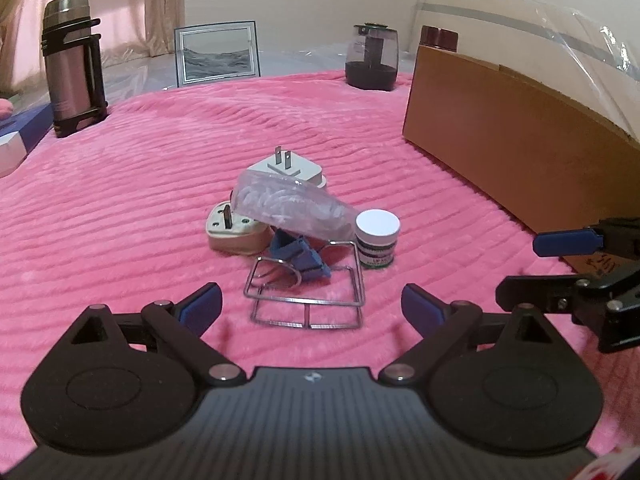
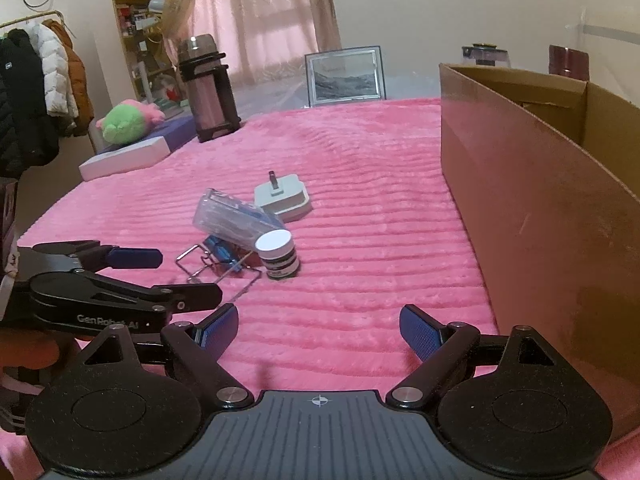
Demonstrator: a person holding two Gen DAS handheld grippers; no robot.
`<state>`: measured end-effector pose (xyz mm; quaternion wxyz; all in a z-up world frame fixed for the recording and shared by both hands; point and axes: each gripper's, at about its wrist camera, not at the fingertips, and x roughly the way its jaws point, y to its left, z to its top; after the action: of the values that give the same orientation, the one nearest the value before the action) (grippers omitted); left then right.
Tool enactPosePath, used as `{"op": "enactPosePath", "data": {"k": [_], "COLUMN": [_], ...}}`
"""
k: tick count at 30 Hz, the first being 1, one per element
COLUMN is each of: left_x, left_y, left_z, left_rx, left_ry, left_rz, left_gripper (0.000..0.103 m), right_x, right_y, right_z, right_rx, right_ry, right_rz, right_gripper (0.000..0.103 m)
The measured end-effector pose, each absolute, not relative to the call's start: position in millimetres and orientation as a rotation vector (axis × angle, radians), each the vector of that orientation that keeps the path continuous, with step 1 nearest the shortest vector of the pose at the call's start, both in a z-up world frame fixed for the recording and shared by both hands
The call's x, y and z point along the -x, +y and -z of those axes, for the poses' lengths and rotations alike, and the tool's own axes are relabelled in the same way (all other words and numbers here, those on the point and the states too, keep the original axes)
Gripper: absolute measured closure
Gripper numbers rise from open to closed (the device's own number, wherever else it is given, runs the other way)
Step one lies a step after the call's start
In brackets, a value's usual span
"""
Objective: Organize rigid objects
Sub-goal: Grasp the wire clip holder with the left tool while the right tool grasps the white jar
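A small pile lies on the pink blanket (image 1: pixel 120 208). It holds a white plug adapter (image 1: pixel 292 168), a beige plug (image 1: pixel 232 230) under a clear plastic case (image 1: pixel 292 210), a blue binder clip (image 1: pixel 300 258), a wire frame (image 1: pixel 308 300) and a small white-lidded jar (image 1: pixel 377 238). My left gripper (image 1: pixel 312 308) is open just in front of the wire frame. My right gripper (image 2: pixel 316 334) is open and empty, nearer than the jar (image 2: pixel 278 254). The case (image 2: pixel 232 218), adapter (image 2: pixel 282 198) and clip (image 2: pixel 218 250) also show there.
An open cardboard box (image 2: pixel 540 184) stands along the right. At the back are a thermos (image 1: pixel 72 64), a framed picture (image 1: pixel 218 54) and a dark glass jug (image 1: pixel 372 58). A plush toy (image 2: pixel 128 120) on flat boxes lies at the left edge.
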<state>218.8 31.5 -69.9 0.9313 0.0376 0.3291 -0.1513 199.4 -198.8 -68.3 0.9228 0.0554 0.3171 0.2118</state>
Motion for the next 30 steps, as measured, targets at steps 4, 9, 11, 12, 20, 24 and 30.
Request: {"op": "enactPosePath", "data": {"k": [4,9,11,12,20,24,30], "left_x": [-230,-236,-238,-238,-231,-218,-191], "left_y": [31,30,29,29,30,35,51], "left_z": [76,79,80,81,77,70,61], "left_rx": [-0.064,-0.057,-0.068,-0.074,-0.073,-0.053,-0.008], "left_ry": [0.676,0.676,0.675,0.673,0.677,0.682,0.669], "left_rz": [0.312,0.320,0.319,0.317,0.322,0.320,0.295], "left_gripper": [0.019,0.033,0.035,0.038,0.038,0.038,0.038], "right_x": [-207,-212,-213,-213,-215,-217,-228], "right_y": [-199,-198,-197,-197,-197,-194,-182], "right_z": [73,79,80,81,82,81,82], "right_rx": [-0.115,-0.116,-0.115,-0.114,-0.112,-0.106,-0.072], "right_ry": [0.658,0.668,0.670,0.671,0.674,0.669,0.661], "right_rz": [-0.429,-0.425,-0.423,-0.422,-0.416,-0.422,-0.453], "right_gripper": [0.018,0.018,0.018,0.018,0.018,0.018,0.018]}}
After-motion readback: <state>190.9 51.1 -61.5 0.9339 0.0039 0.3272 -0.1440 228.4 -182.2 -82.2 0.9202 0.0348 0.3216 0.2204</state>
